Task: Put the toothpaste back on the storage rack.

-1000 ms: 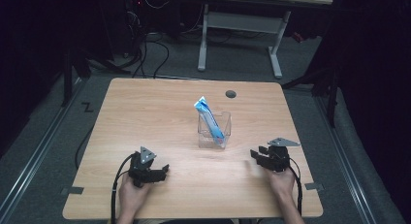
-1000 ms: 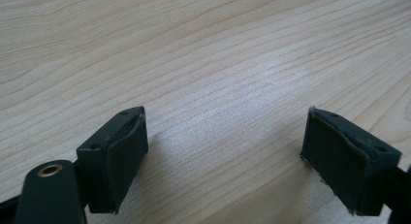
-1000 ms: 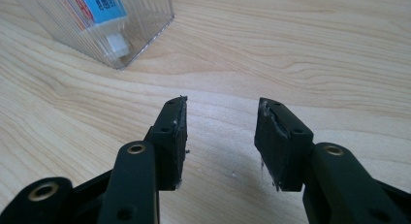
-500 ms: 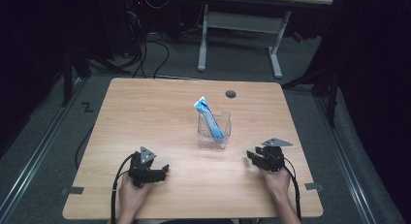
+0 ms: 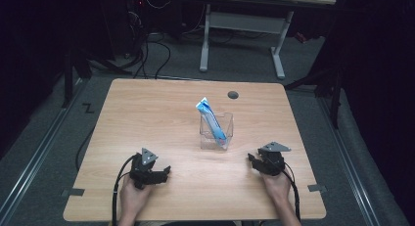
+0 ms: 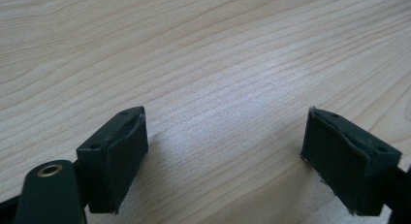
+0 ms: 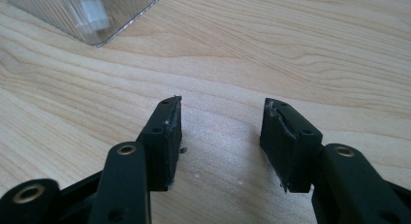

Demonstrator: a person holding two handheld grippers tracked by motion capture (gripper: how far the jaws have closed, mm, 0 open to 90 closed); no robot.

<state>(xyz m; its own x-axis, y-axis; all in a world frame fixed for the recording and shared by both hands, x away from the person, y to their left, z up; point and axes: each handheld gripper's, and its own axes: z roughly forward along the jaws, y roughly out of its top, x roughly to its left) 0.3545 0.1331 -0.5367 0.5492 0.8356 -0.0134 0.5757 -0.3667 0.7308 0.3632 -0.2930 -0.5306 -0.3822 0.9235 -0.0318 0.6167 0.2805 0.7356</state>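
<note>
A clear square plastic cup (image 5: pixel 216 132) stands at the middle of the wooden table (image 5: pixel 147 118), with a blue and white toothpaste tube (image 5: pixel 211 120) leaning in it, its top end up to the left. The cup's base corner (image 7: pixel 92 15) lies ahead of my right gripper (image 7: pixel 220 112), to its upper left. My right gripper (image 5: pixel 252 161) rests low at the table's front right, its jaws have just been opening, and only bare wood lies between them. At the front left my left gripper (image 5: pixel 165 171) stands open over bare wood (image 6: pixel 228 122).
A round cable hole (image 5: pixel 233 95) sits near the table's far edge. Cables trail from both grippers off the front edge. Beyond the table stands a white desk frame (image 5: pixel 244 35) on a grey floor with cables.
My right gripper has shifted slightly left toward the cup. The left gripper, the cup and the tube have kept still.
</note>
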